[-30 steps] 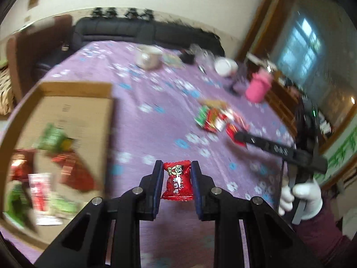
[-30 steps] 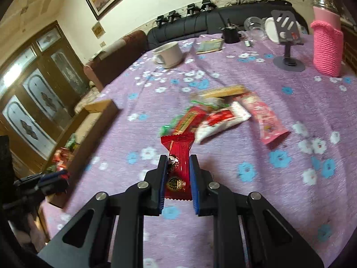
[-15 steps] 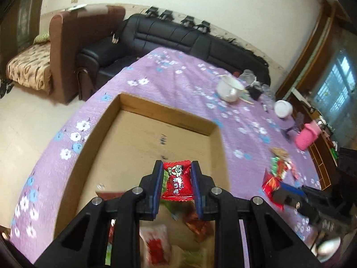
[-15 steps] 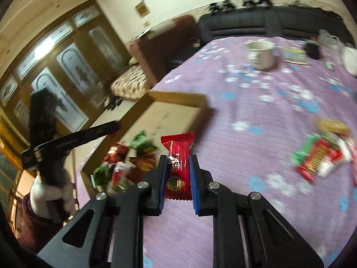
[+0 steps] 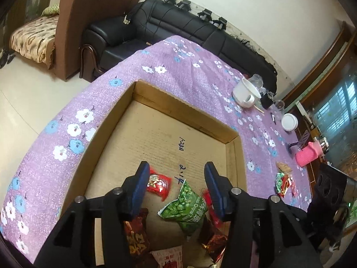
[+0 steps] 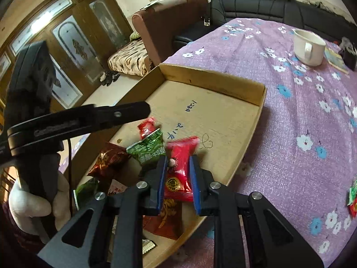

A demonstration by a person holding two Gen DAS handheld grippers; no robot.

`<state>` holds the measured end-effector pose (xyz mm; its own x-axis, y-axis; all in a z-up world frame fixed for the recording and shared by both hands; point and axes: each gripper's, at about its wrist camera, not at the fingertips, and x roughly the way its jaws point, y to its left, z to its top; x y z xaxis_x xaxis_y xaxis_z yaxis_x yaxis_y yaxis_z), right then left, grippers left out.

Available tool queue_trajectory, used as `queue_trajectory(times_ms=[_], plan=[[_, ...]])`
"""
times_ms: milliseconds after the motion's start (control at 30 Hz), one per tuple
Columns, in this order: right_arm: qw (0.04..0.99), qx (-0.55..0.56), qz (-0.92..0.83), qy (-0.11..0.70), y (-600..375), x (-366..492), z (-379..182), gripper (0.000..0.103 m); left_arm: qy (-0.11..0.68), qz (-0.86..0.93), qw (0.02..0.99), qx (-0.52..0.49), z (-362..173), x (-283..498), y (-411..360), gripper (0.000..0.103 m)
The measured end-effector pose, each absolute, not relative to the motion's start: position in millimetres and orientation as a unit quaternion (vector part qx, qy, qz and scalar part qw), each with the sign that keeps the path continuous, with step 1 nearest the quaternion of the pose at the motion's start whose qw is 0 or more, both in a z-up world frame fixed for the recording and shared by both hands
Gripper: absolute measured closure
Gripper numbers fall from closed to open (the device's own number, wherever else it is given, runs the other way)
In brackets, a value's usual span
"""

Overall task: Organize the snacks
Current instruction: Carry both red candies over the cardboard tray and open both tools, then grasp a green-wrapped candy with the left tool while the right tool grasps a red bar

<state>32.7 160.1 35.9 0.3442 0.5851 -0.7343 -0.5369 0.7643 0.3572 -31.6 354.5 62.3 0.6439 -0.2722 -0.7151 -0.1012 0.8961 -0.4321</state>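
A shallow cardboard box (image 5: 232, 147) (image 6: 258, 111) sits on the purple flowered table. My left gripper (image 5: 176, 186) is open above the box; a small red snack packet (image 5: 158, 183) lies on the box floor beside its left finger, next to a green packet (image 5: 189, 207). My right gripper (image 6: 177, 179) is shut on a red snack packet (image 6: 179, 169) and holds it over the box's near part. The left gripper's finger (image 6: 89, 120) shows in the right wrist view. Several other packets lie in the box (image 6: 109, 160).
A small heap of loose snacks (image 5: 283, 183) lies on the table right of the box. A white mug (image 6: 309, 48) (image 5: 245, 93), a pink bottle (image 5: 309, 156), a white lid (image 5: 289, 122) and a phone stand (image 5: 299, 143) stand further back. Sofas stand beyond the table.
My left gripper opened and its red packet dropped onto the box floor. My right gripper carried its red packet from the table to above the box.
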Motion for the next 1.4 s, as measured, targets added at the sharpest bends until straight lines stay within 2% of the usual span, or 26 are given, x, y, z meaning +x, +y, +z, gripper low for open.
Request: queue_trajectory(times_ms=[167, 233, 300, 333, 367, 467, 533, 600, 700, 933, 1067, 1133, 1200, 1233, 1400], plan=[[0.85, 0.037, 0.326, 0.413, 110.5, 18.1, 67.3, 0.078, 0.393, -0.06, 0.891, -0.222, 83.3, -52.3, 343.5, 0.049], [0.866, 0.032, 0.311, 0.391, 83.3, 9.6, 79.9, 0.065, 0.37, -0.069, 0.902, -0.211, 101.7, -67.5, 330.4, 0.038], [0.888, 0.032, 0.287, 0.357, 41.4, -2.1, 92.6, 0.03, 0.351, -0.077, 0.91, -0.207, 116.7, -79.3, 316.8, 0.023], [0.899, 0.034, 0.275, 0.34, 21.8, -7.3, 97.0, 0.023, 0.34, -0.087, 0.914, -0.206, 123.7, -85.5, 309.1, 0.022], [0.909, 0.037, 0.258, 0.325, -1.3, -12.0, 100.7, 0.019, 0.327, -0.106, 0.916, -0.207, 130.0, -92.0, 299.5, 0.022], [0.917, 0.052, 0.187, 0.349, -65.0, -9.7, 97.1, 0.019, 0.314, -0.162, 0.913, -0.203, 136.2, -104.7, 265.3, 0.022], [0.909, 0.093, 0.161, 0.372, -102.8, -6.8, 87.3, 0.022, 0.326, -0.184, 0.905, -0.201, 130.0, -106.3, 243.8, 0.022], [0.898, 0.122, 0.153, 0.395, -125.6, -4.7, 74.5, 0.032, 0.349, -0.209, 0.892, -0.198, 118.2, -104.1, 221.0, 0.022], [0.888, 0.136, 0.141, 0.416, -134.5, 2.3, 56.9, 0.035, 0.38, -0.224, 0.879, -0.18, 101.2, -101.7, 194.7, 0.022], [0.881, 0.15, 0.142, 0.426, -111.7, 35.4, 35.6, 0.043, 0.387, -0.204, 0.889, -0.136, 95.8, -109.7, 178.0, 0.022], [0.889, 0.098, 0.13, 0.429, -79.2, 52.7, 29.7, 0.048, 0.391, -0.196, 0.888, -0.139, 91.6, -110.3, 180.6, 0.022], [0.888, 0.057, 0.111, 0.443, -62.3, 63.0, 19.4, 0.058, 0.395, -0.194, 0.887, -0.141, 87.5, -109.9, 180.9, 0.022], [0.885, 0.057, 0.123, 0.446, -55.0, 64.4, 13.8, 0.077, 0.399, -0.194, 0.885, -0.143, 84.9, -110.5, 181.7, 0.022], [0.879, 0.06, 0.132, 0.454, -53.0, 61.9, 12.7, 0.081, 0.399, -0.194, 0.885, -0.143, 84.5, -111.7, 182.7, 0.022], [0.835, 0.126, 0.225, 0.487, -51.0, 30.2, 11.9, 0.081, 0.401, -0.191, 0.885, -0.141, 81.4, -112.7, 185.3, 0.022]])
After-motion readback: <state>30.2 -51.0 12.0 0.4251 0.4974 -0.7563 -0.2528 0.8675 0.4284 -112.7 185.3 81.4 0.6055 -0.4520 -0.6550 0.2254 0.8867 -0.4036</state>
